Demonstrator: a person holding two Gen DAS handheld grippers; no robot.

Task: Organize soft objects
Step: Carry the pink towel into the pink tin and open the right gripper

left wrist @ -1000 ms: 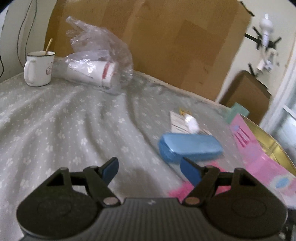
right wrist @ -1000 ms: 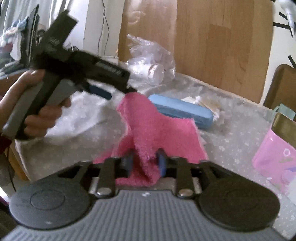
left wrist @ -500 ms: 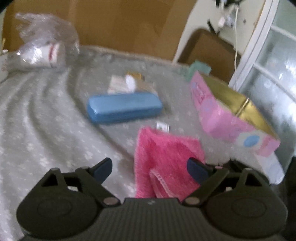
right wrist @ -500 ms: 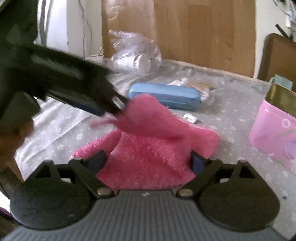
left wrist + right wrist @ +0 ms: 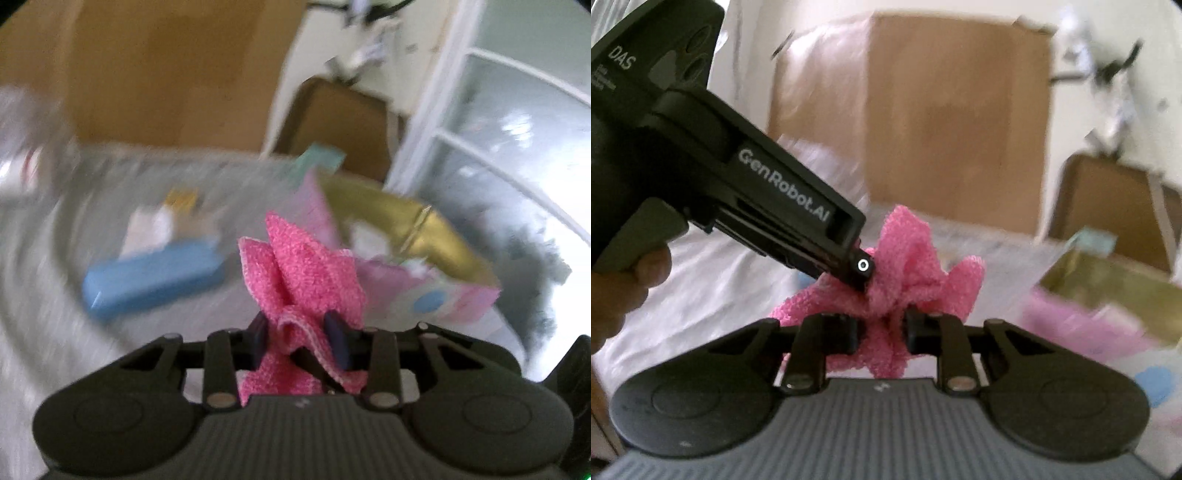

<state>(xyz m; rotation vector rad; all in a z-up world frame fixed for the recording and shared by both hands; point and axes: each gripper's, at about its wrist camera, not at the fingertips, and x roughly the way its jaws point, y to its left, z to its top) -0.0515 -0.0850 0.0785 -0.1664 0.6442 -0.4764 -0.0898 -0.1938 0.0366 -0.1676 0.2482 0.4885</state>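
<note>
— Which step is in hand?

— Both claws grip one pink towel (image 5: 306, 266). The left gripper (image 5: 301, 341) is clamped on a bunched fold; the right gripper (image 5: 881, 330) is closing on another fold, pads already pressing the cloth, which is lifted above the grey patterned bedspread (image 5: 55, 295).

— And next?

— Likely carrying it to the pink box (image 5: 436, 291), ahead and right of the left claw, then releasing together. The blue case (image 5: 151, 280) lies ahead-left.

Cloth (image 5: 306, 273): bunched between the jaws of the left gripper (image 5: 300, 341) and the right gripper (image 5: 881, 330), above the bedspread (image 5: 44, 295). Case (image 5: 155, 280): on the bedspread, left of the cloth. Open box (image 5: 436, 236): right of the cloth, behind it.
</note>
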